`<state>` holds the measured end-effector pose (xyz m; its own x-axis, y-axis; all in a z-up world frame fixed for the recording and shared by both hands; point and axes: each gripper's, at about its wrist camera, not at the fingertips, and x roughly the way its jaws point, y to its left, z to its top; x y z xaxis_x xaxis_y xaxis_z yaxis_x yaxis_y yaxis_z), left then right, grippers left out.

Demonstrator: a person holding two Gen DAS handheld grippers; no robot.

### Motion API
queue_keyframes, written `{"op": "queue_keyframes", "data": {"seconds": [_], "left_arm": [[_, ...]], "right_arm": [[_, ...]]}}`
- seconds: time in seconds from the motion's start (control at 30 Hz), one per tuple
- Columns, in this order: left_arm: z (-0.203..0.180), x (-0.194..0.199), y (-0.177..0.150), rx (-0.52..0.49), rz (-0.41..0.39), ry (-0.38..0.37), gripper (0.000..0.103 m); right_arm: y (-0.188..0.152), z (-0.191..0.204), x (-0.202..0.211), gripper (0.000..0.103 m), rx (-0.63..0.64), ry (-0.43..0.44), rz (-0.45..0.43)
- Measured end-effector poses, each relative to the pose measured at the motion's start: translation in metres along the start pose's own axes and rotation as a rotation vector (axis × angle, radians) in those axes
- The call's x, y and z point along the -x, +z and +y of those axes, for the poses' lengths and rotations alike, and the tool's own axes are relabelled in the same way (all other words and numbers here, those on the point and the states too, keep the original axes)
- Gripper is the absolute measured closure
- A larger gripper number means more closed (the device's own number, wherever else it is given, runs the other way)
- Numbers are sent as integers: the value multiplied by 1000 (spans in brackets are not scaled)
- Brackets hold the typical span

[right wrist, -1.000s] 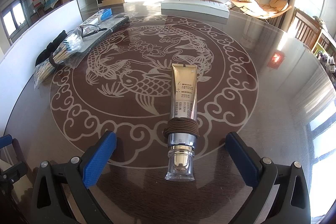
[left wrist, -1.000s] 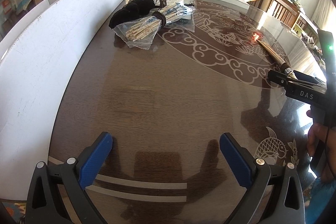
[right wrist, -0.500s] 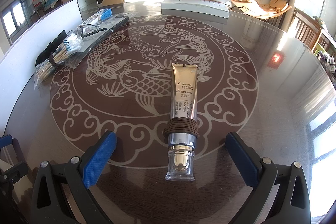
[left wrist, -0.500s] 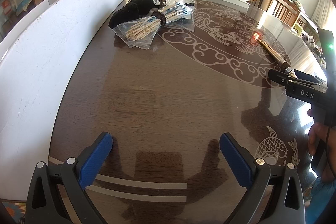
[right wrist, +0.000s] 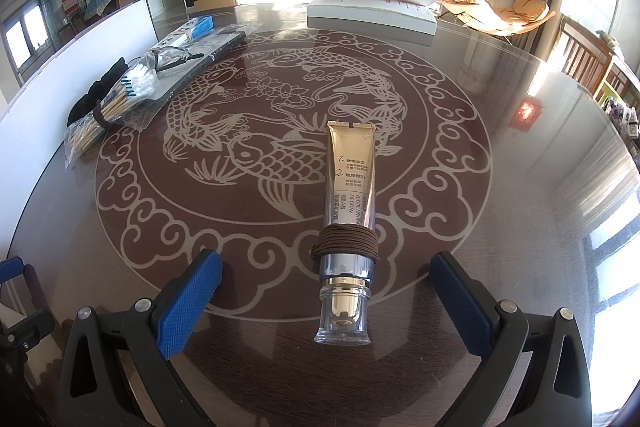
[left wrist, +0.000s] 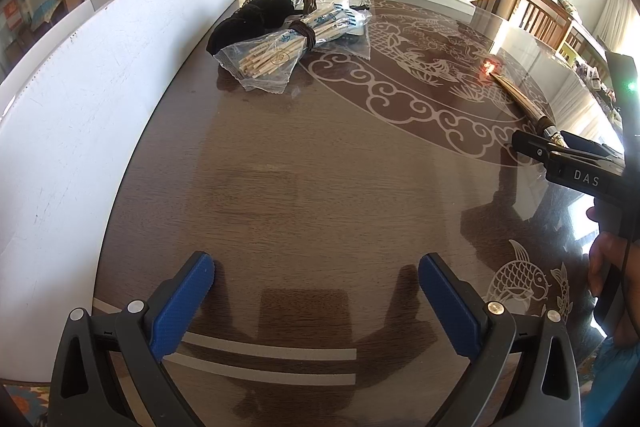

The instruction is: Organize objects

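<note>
A gold cream tube [right wrist: 350, 187] with a clear cap and a brown hair band [right wrist: 346, 244] wound round its neck lies on the table. Its cap end lies between the fingers of my open right gripper [right wrist: 326, 285], which touches nothing. The tube also shows in the left wrist view [left wrist: 524, 103], far right. My left gripper [left wrist: 316, 287] is open and empty over bare table. A bag of cotton swabs [left wrist: 288, 47] bound with a brown band lies far ahead of it, next to a black cloth [left wrist: 250, 19]. The bag also shows at the left of the right wrist view [right wrist: 116, 99].
A white board [left wrist: 80, 99] stands along the table's left side. A flat dark package [right wrist: 200, 47] and a blue and white box [right wrist: 196, 25] lie behind the swabs. A white box [right wrist: 372, 13] sits at the far edge. The right gripper's body [left wrist: 576, 167] shows in the left wrist view.
</note>
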<state>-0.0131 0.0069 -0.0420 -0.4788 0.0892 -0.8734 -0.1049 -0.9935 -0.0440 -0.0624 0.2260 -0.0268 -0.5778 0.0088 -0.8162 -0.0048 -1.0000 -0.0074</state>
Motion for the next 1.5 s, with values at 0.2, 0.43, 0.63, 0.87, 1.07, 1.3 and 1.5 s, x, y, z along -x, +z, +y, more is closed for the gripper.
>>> {"op": "queue_keyframes", "data": {"seconds": [0.2,0.43,0.63,0.87,1.07,1.3,1.5], "left_arm": [[-1,0,0,0,0,0,0],[-1,0,0,-1,0,1,0],[-1,0,0,-1,0,2,0],[-1,0,0,-3,1,3,0],[0,1,0,-5,1,6,0],[-1,0,0,-5,1,6,0],[-2,1,-1,-13,2,9,0]], "right_arm": [[0,0,0,0,0,0,0],[0,0,0,0,1,0,0],[0,0,0,0,1,0,0],[0,0,0,0,1,0,0],[0,0,0,0,1,0,0],[0,0,0,0,1,0,0],[0,-1,0,0,1,0,0]]}}
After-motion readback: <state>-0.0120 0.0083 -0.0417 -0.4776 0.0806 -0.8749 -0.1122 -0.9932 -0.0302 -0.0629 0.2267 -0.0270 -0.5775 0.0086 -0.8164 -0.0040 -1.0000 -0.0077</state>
